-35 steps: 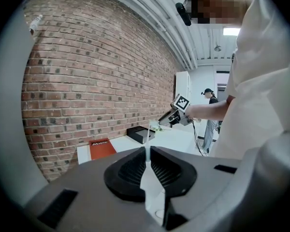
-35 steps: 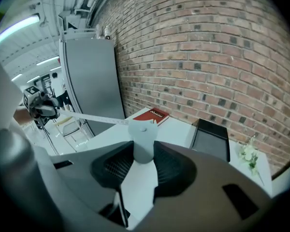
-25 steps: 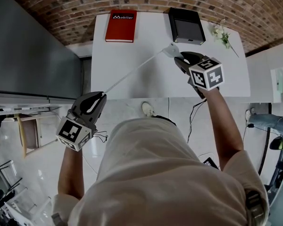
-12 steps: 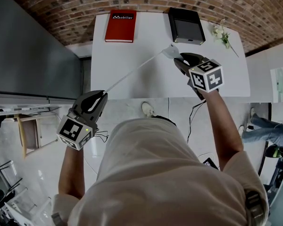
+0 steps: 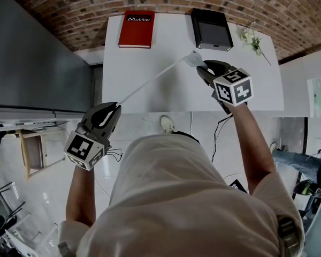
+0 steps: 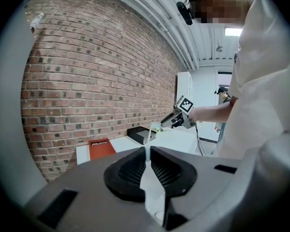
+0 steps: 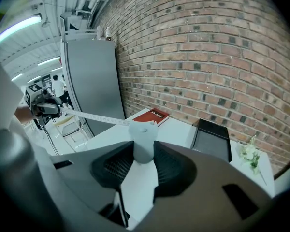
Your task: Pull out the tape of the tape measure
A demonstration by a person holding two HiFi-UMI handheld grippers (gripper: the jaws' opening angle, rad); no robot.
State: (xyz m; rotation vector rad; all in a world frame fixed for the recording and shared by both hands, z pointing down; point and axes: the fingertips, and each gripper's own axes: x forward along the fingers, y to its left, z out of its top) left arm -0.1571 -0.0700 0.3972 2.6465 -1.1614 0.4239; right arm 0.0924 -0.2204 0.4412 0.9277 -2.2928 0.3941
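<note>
Head view. Left gripper (image 5: 111,113) sits low left, off the near edge of the table (image 5: 246,87). Right gripper (image 5: 205,68) is over the far half. The tape (image 5: 152,80) runs straight on a diagonal between them, from the left jaws up to the case (image 5: 193,58) at the right jaws. The case is near the tray (image 5: 211,29). The book (image 5: 137,29) is at the far left corner and the flowers (image 5: 251,37) at far right. Grip detail is poor from here, and I cannot tell whether the case is clear of the tabletop.

Left gripper view. Jaws nearly together, pads pinching the thin tape end edge-on. The strip leads off to the right gripper (image 6: 176,121), which appears held above the table. This gives the height the head view lacks. No markings are readable here.

Right gripper view. Jaws about half open, clamped on either side of the pale round case (image 7: 143,141). The tape (image 7: 94,115) leaves it leftward, with its scale marks visible, to the left gripper (image 7: 43,108) out over the floor by a grey cabinet (image 7: 92,81). Only this view shows the hold on the case.

Progress, judged: a long stretch is already drawn out, with arms spread wide, so the pull looks mostly done. What is left is any further draw, if the reel has more. Remaining length is not visible.
</note>
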